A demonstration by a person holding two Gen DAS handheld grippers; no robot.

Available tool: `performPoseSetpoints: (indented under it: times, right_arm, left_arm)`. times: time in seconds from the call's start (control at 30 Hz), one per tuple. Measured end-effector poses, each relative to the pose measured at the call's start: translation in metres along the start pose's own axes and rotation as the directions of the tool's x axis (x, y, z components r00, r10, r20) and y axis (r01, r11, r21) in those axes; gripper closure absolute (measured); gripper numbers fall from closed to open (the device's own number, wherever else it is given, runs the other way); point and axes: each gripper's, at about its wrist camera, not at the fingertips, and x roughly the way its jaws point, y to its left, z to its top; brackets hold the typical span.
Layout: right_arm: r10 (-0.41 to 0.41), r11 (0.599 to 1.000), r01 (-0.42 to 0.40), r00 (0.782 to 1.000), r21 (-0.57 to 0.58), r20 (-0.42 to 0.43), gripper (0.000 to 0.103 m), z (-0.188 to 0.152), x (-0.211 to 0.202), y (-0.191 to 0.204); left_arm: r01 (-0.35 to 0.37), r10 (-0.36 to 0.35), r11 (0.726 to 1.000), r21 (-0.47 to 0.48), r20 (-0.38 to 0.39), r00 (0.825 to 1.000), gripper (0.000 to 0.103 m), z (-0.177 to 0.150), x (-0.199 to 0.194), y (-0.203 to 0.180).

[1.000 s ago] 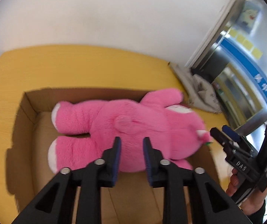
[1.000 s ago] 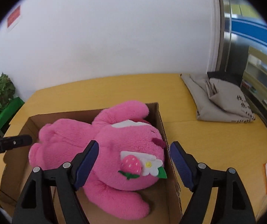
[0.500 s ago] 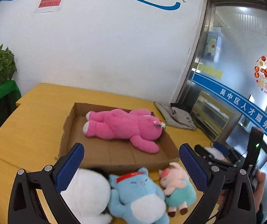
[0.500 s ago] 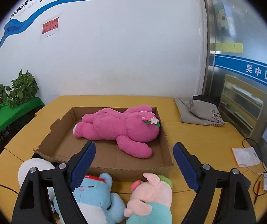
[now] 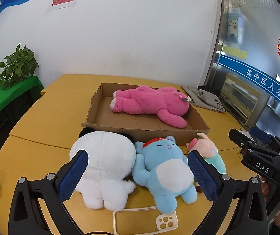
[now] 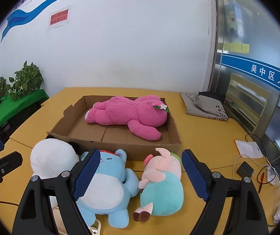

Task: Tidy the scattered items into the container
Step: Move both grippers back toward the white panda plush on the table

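Note:
A large pink plush [image 5: 149,105] lies on its side inside the shallow cardboard box [image 5: 145,135] on the yellow table. In front of the box lie a white plush [image 5: 102,162], a blue plush [image 5: 165,168] and a small pink-and-teal plush [image 5: 208,152]. My left gripper [image 5: 137,152] hovers open above the white and blue plushes, touching nothing. In the right wrist view, my right gripper [image 6: 140,151] is open over the blue plush [image 6: 108,192] and the pink-and-teal plush [image 6: 161,186], holding nothing. The pink plush [image 6: 128,113] fills the far half of the box [image 6: 116,148].
A clear phone case [image 5: 145,219] lies near the table's front edge. A grey cloth bag [image 6: 202,105] sits at the back right. A white pad [image 6: 247,148], a charger and cables [image 6: 245,168] lie at the right. Potted plants [image 5: 16,64] stand at the left.
Both grippers have pulled back from the box, leaving the pink plush lying in it. The left jaws went from narrow to wide. Three plushes in front of the box came into view.

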Motion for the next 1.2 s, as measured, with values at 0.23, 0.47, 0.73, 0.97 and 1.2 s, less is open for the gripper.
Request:
performPoseSetpoints:
  times: [0.23, 0.47, 0.73, 0.97, 1.2]
  right_arm:
    - [0.003, 1.0, -0.003, 1.0, 0.01, -0.005, 0.018, -0.002, 0.0, 0.0]
    - [-0.013, 1.0, 0.013, 0.999, 0.008, -0.034, 0.018, -0.012, 0.01, 0.003]
    - [-0.031, 0.999, 0.032, 0.998, 0.014, -0.052, 0.018, -0.014, 0.024, 0.0]
    - [-0.031, 0.999, 0.033, 0.997, 0.023, -0.068, 0.018, -0.018, 0.031, -0.002]
    - [-0.038, 0.999, 0.04, 0.997, 0.03, -0.066, 0.018, -0.02, 0.029, -0.01]
  left_arm:
    - [0.016, -0.016, 1.0, 0.022, -0.024, 1.0, 0.0, -0.003, 0.005, -0.01]
    - [0.025, -0.024, 0.999, 0.032, -0.042, 0.999, 0.0, -0.005, 0.016, -0.014]
    - [0.024, -0.022, 0.999, 0.028, -0.069, 0.997, 0.0, -0.009, 0.031, -0.01]
    - [0.026, -0.024, 0.999, 0.029, -0.08, 0.997, 0.0, -0.01, 0.038, -0.009]
    - [0.044, -0.04, 0.998, 0.042, -0.085, 0.996, 0.0, -0.01, 0.041, -0.015]
